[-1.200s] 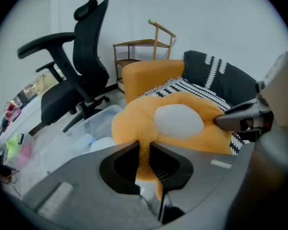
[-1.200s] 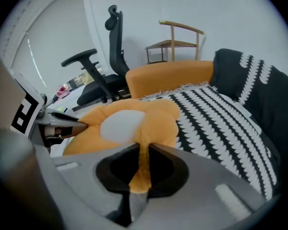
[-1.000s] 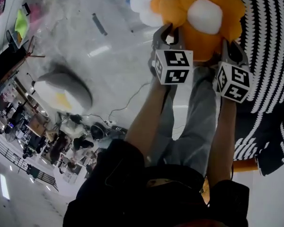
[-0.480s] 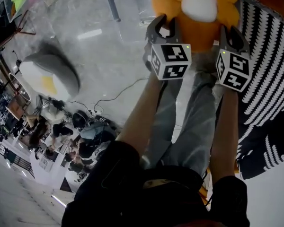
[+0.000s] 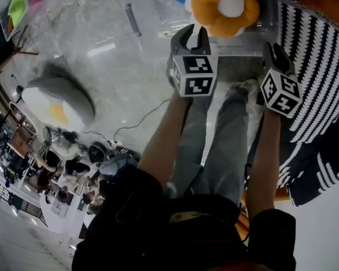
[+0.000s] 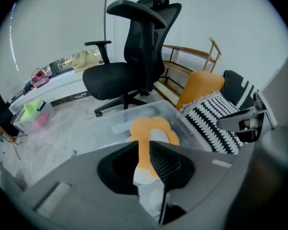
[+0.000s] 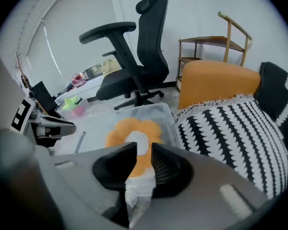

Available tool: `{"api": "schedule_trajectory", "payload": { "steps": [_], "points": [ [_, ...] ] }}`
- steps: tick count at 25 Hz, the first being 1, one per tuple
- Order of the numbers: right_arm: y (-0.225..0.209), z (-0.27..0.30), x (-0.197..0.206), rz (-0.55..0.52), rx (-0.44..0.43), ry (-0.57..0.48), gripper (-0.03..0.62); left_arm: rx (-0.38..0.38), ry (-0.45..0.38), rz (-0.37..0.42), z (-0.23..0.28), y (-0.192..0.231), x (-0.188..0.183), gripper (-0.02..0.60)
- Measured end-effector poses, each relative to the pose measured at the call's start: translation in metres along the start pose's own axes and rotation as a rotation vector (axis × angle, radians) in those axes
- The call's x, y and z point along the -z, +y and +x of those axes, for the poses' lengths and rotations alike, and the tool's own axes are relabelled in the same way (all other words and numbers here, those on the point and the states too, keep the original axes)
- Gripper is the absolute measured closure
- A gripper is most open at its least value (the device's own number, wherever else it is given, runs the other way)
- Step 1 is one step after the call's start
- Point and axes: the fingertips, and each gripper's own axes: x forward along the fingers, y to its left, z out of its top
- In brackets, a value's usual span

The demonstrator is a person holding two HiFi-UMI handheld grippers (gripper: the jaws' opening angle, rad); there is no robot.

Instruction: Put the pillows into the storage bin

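An orange flower pillow with a white middle lies inside the clear storage bin, free of both grippers. My left gripper hangs just short of it, jaws a little apart and easing wider, nothing between them. My right gripper is at the bin's right side, and its jaws are opening and empty. The left gripper view shows the pillow in the bin beyond the jaws. It shows the same way in the right gripper view. A grey and white egg pillow lies on the floor to the left.
A black-and-white patterned cushion rests on an orange seat to the right of the bin. A black office chair stands behind the bin. A cable runs across the floor. The person's legs are below the grippers.
The flower pillow was held up between both grippers; it has left them and now lies lower in the bin. Both grippers have drawn back from it with wider jaws.
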Motion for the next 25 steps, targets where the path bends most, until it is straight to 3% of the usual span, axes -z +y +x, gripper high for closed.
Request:
{"api": "schedule_trajectory", "payload": {
  "steps": [3,5,7,9,13,18,25],
  "points": [
    [-0.003,-0.041,-0.007,0.064,0.009,-0.043,0.559,0.043,-0.052,0.0,-0.027,-0.022,-0.03,0.552],
    [-0.006,-0.07,-0.019,0.042,0.035,-0.072,0.591,0.09,-0.095,0.005,-0.044,-0.041,-0.057,0.571],
    [-0.011,-0.099,-0.032,-0.016,0.063,-0.089,0.591,0.134,-0.13,0.027,-0.062,-0.064,-0.084,0.571],
    [-0.029,-0.131,-0.039,0.002,0.088,-0.112,0.591,0.182,-0.159,0.069,-0.081,-0.094,-0.108,0.571],
    [-0.088,-0.212,-0.043,0.158,0.236,-0.196,0.591,0.334,-0.24,0.146,-0.129,-0.165,-0.155,0.571],
    [-0.129,-0.346,-0.041,0.226,0.384,-0.278,0.591,0.489,-0.312,0.154,-0.236,-0.245,-0.196,0.571],
    [-0.193,-0.546,-0.02,0.355,0.605,-0.476,0.591,0.699,-0.469,0.325,-0.367,-0.402,-0.236,0.571]
  ]
}}
